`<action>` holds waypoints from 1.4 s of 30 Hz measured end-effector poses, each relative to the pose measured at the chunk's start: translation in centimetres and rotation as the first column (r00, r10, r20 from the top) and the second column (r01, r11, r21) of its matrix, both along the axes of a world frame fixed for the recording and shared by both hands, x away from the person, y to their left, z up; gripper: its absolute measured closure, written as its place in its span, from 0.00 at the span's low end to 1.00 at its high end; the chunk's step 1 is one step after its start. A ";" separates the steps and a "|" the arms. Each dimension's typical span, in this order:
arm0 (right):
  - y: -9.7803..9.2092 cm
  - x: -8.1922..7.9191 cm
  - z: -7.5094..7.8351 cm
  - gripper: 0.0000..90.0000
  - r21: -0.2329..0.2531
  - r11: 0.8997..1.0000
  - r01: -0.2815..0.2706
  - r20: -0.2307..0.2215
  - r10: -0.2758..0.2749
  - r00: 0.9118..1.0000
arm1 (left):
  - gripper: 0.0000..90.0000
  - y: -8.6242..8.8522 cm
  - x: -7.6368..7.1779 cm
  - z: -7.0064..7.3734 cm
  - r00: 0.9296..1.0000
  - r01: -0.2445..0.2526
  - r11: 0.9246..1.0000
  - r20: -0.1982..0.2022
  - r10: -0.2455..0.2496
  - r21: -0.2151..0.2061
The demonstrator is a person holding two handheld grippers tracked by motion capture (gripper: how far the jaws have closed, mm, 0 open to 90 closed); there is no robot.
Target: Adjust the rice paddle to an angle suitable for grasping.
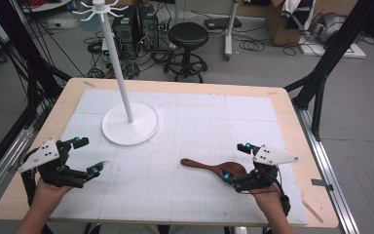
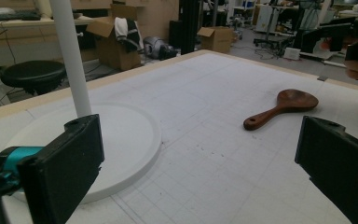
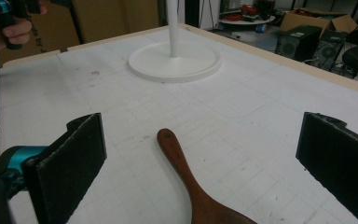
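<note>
Right tool point(image 1: 237, 162) open over dark brown wooden spoon point(image 1: 213, 168), seemingly glossy

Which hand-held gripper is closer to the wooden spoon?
Right. The right hand-held gripper sits open right over the wooden spoon's bowl end. The left hand-held gripper is open too, far across the table.

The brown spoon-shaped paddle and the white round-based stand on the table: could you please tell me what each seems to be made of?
The brown spoon-shaped paddle looks like wood with a smooth, slightly glossy finish: its reddish-brown colour is uneven, darker toward the bowl. The white round-based stand looks like painted metal or plastic; its even, matte white surface with a raised rim leaves that open.
</note>
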State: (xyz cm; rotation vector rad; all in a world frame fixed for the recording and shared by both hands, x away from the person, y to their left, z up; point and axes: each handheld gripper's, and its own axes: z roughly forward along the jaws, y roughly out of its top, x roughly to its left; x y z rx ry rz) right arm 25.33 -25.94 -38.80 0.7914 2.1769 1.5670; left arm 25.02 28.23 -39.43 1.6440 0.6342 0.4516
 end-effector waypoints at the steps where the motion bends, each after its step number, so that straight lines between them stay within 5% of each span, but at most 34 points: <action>1: -0.1 0.1 -0.1 0.00 0.003 1.000 0.002 -0.002 -0.002 1.000 | 0.02 -0.1 0.1 0.0 1.000 0.001 1.000 -0.004 -0.001 0.002; 42: 0.3 -0.1 1.0 0.00 -0.079 0.995 -0.066 -0.030 0.064 0.997 | 0.02 -0.4 0.1 -0.1 0.998 0.058 0.998 -0.007 -0.058 0.018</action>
